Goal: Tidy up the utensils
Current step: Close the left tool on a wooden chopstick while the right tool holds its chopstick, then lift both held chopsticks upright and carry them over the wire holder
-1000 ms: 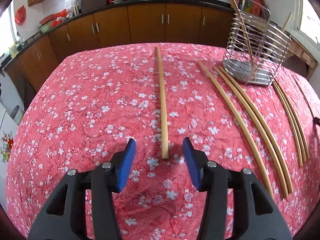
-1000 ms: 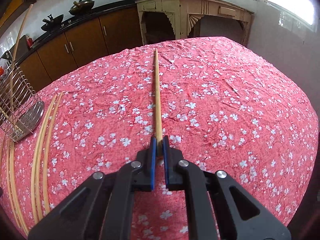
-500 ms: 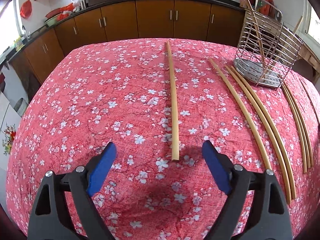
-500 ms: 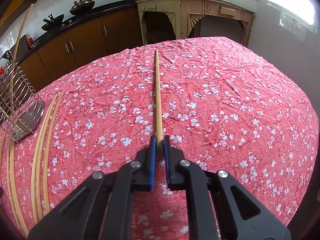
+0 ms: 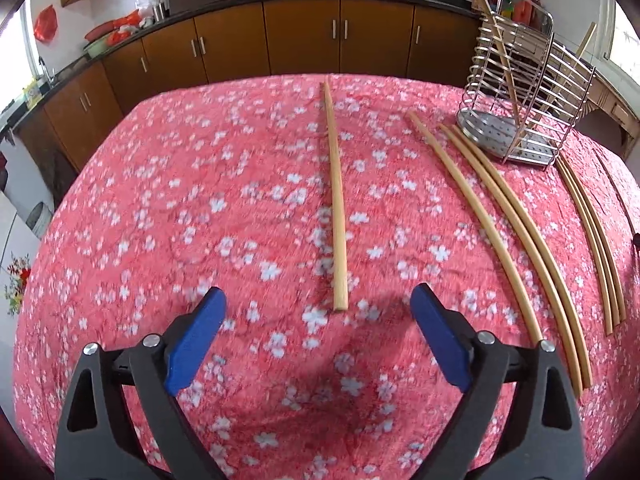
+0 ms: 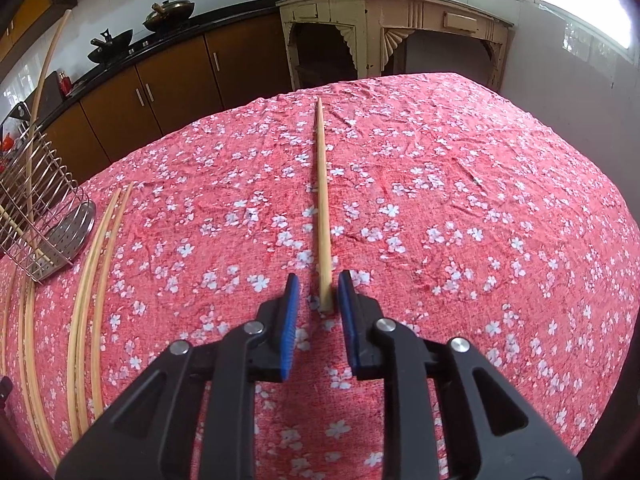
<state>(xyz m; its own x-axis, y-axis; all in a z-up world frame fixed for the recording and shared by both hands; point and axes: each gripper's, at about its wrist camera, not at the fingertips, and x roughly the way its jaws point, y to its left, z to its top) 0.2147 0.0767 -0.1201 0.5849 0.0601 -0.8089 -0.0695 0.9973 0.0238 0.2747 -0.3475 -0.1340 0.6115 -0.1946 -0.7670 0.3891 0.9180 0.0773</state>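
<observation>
Presently the left hand-held gripper [image 5: 318,312] stands wide, jaws opening, 1 chopstick [image 5: 335,208] flat on the floral worktop [image 5: 160,220] just ahead, untouched. The right hand-held gripper [image 6: 316,294] is opening too, another chopstick's [image 6: 323,216] near end lying between its released pads. A wire utensil rack [image 5: 520,96] stands behind further chopsticks.

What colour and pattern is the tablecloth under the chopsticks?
The tablecloth is red-pink with small white blossoms; the right wrist view shows it sharpest.
</observation>
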